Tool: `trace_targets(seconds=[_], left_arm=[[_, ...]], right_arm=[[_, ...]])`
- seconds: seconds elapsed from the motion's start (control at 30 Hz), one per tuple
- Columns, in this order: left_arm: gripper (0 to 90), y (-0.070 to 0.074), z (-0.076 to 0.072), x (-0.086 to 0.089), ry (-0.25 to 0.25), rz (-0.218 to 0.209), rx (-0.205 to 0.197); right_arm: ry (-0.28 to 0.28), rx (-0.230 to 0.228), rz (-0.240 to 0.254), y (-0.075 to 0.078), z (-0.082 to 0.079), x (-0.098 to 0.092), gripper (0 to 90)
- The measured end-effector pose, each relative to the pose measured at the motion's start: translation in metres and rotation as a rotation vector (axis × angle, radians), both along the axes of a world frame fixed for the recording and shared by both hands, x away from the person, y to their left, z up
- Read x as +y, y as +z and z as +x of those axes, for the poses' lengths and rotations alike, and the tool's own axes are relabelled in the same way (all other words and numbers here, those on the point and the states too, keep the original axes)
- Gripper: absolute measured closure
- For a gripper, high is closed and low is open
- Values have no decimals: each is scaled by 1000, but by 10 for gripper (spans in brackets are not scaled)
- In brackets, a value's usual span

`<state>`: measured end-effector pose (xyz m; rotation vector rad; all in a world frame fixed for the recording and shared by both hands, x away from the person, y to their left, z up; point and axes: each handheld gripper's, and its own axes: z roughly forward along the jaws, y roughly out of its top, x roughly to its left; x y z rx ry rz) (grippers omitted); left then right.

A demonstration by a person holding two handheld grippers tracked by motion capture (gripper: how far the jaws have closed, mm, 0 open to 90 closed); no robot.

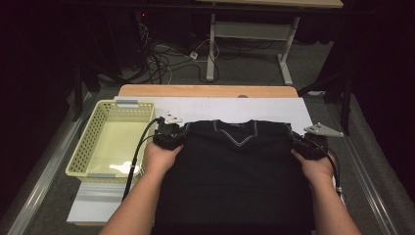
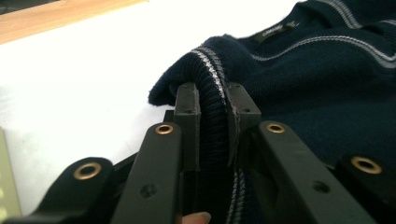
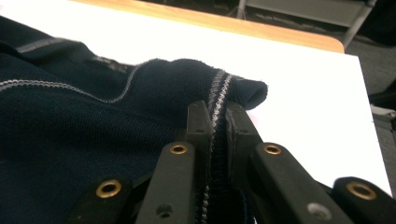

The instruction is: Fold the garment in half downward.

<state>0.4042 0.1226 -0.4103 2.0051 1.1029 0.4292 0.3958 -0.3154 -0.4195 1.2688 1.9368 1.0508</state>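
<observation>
A dark navy knitted sweater (image 1: 235, 166) with a grey-striped V-neck lies spread on the white tabletop, collar toward the far side. My left gripper (image 1: 169, 133) sits at its left shoulder, shut on the striped edge (image 2: 211, 88) of the knit, which bulges up between the two pads. At the right shoulder my right gripper (image 1: 307, 145) is likewise shut on the sweater's striped edge (image 3: 217, 100), the fabric pinched thin between its pads. Both shoulders are lifted slightly off the table. A hand holds each gripper from below.
A pale yellow plastic basket (image 1: 93, 142) stands empty at the left of the sweater. The white table surface (image 1: 230, 105) runs beyond the collar to a wooden edge (image 1: 205, 90). Cables and a desk frame lie on the floor behind.
</observation>
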Motion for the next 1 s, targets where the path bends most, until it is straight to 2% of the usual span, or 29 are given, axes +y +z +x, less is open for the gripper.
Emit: trace_targets(seconds=[0.1, 0.23, 0.4, 0.53, 0.67, 0.73, 0.93, 1.0], left_arm=[[761, 0, -15, 4, -22, -8, -4], [761, 1, -35, 11, -46, -58, -14], [761, 1, -64, 16, -84, -63, -35], [760, -4, -88, 19, -116, -50, -51], [760, -9, -112, 20, -171, -39, -71], [759, -13, -123, 20, -195, -33, -68], [759, -24, -151, 20, -244, -73, -44], [758, -28, -158, 17, -257, -52, -35]], right_arm=[[13, -22, -8, 3, -17, 0, 837], [25, -37, 3, 6, -39, 0, 837], [52, -68, -4, 12, -67, 0, 837], [79, -92, -2, 15, -92, -2, 836], [99, -104, 3, 15, -118, -6, 836], [104, -104, 9, 12, -131, -9, 836], [108, -93, 30, -8, -171, -18, 835], [104, -76, 45, -18, -182, -21, 835]])
